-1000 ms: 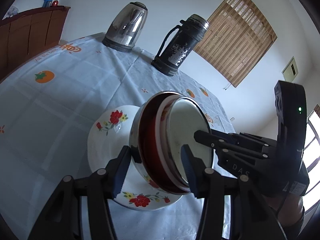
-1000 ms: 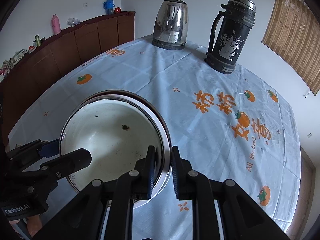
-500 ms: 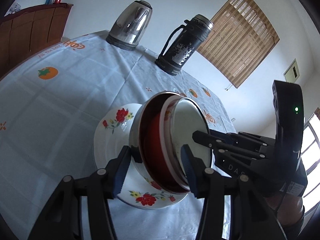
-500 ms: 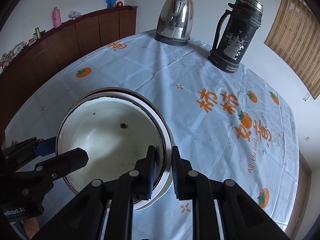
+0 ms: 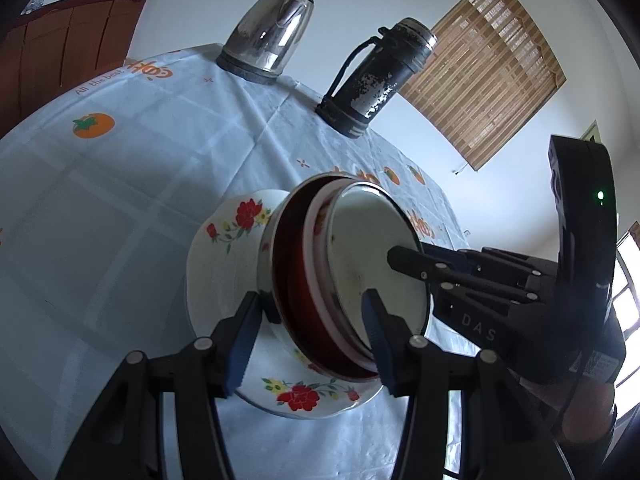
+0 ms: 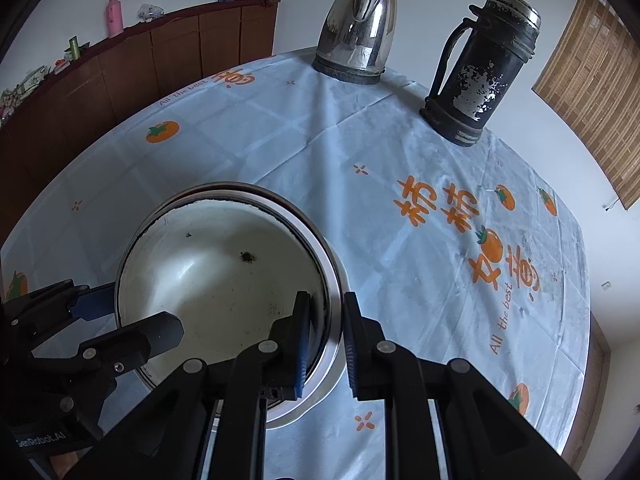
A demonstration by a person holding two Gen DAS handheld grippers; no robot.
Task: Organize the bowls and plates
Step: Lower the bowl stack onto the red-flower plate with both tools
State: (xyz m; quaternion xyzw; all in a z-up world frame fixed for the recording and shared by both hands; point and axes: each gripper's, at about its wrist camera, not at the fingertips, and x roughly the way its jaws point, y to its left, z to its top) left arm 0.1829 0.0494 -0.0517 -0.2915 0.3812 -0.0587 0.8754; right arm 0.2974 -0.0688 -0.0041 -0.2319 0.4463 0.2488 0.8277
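A stack of nested bowls (image 5: 320, 276) is held above a white plate with red flowers (image 5: 228, 272) on the table. The outer bowl is steel with a dark red inside; a white enamel bowl (image 6: 224, 280) sits innermost. My left gripper (image 5: 310, 336) is shut on the stack, one finger outside the wall and one inside. My right gripper (image 6: 326, 336) is shut on the opposite rim (image 6: 334, 312) of the stack. In the left wrist view the stack looks tilted against the plate; whether it touches the plate I cannot tell.
A steel kettle (image 6: 356, 32) and a worn black thermos (image 6: 484, 68) stand at the far side of the round table with its light-blue orange-print cloth (image 6: 400, 152). A brown sideboard (image 6: 100, 80) runs along the left wall. A bamboo blind (image 5: 480, 64) hangs on the right.
Both grippers keep their hold on the bowl stack. The stack and both cameras have drifted slightly relative to the table; the plate stays under it.
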